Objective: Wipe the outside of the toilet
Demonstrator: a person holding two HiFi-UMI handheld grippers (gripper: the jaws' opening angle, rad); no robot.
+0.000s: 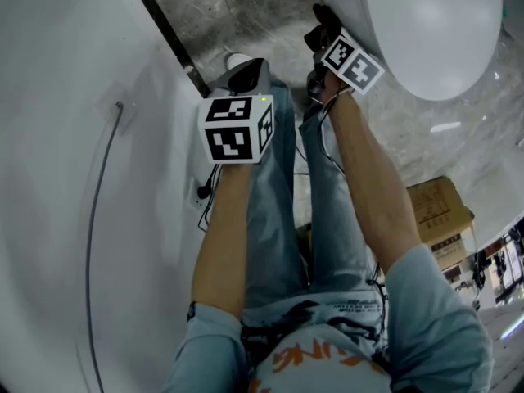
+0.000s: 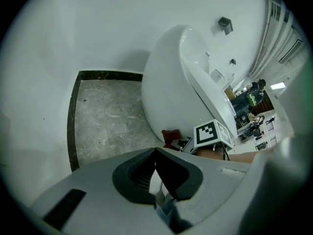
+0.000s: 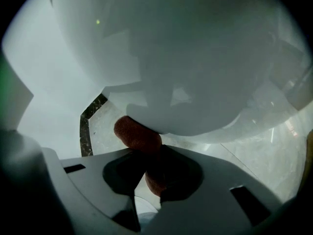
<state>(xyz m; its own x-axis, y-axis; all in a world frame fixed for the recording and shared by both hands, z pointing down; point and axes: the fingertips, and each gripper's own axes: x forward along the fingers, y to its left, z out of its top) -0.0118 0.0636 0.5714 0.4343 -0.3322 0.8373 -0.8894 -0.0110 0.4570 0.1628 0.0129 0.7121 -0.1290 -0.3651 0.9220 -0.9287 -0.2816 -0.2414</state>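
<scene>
The white toilet (image 1: 426, 23) fills the upper right of the head view; its rounded bowl (image 2: 168, 82) rises from the grey floor. My right gripper (image 1: 321, 35) is shut on a dark red cloth (image 1: 325, 19) and holds it against the bowl's lower left side. In the right gripper view the red cloth (image 3: 139, 133) bulges out of the jaws of the right gripper (image 3: 156, 153), pressed under the bowl's curve (image 3: 186, 58). The left gripper (image 1: 248, 76) hangs to the left, away from the toilet, its jaws closed with nothing in them. From the left gripper (image 2: 156, 153) I see the cloth (image 2: 170, 137) low on the bowl.
A white wall (image 1: 65, 137) with a thin cable (image 1: 102, 187) runs close on the left, edged by a dark floor strip (image 1: 168, 31). The person's jeans legs (image 1: 278, 219) and a shoe (image 1: 237, 58) stand between the arms. A cardboard box (image 1: 438, 211) sits at right.
</scene>
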